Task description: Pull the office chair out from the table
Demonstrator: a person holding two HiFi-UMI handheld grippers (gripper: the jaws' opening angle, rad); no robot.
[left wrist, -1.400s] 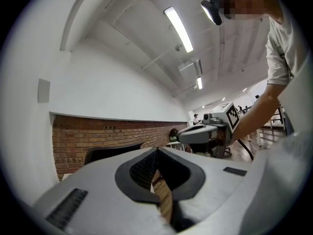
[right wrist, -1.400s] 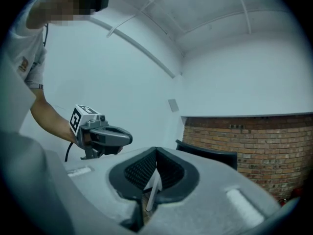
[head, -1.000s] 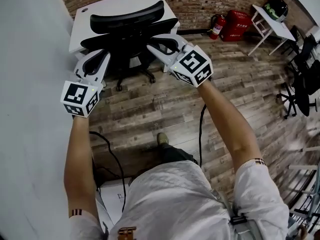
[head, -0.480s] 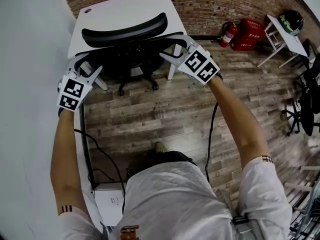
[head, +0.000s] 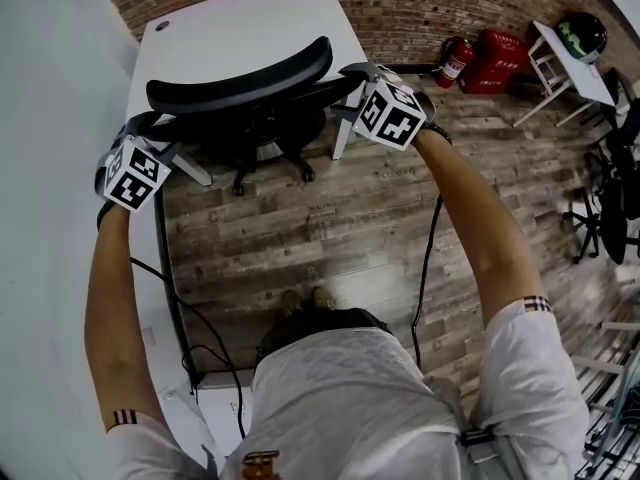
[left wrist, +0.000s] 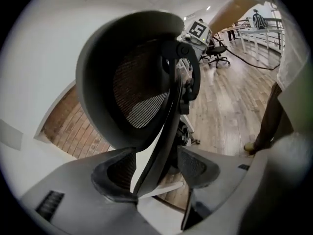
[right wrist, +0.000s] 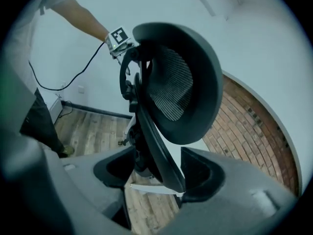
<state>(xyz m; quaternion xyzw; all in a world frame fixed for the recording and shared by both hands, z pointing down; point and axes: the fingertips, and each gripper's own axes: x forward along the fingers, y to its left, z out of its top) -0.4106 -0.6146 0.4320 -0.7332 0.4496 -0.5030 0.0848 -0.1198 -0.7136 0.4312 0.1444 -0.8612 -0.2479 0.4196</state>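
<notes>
The black office chair stands tucked against the white table, its curved mesh backrest towards me. My left gripper is at the backrest's left end and my right gripper at its right end. In the left gripper view the backrest's dark frame edge runs between the jaws of the left gripper, which are opening, with a gap beside the left pad. The right gripper likewise straddles the frame edge with its jaws opening wide.
A red fire extinguisher and a red box stand by the brick wall. A small white table with a helmet and dark chairs are at the right. Cables trail over the wooden floor. A white wall runs along the left.
Both grippers have moved away from me and outward to the two ends of the backrest. Their jaws have spread and now straddle its frame edges.
</notes>
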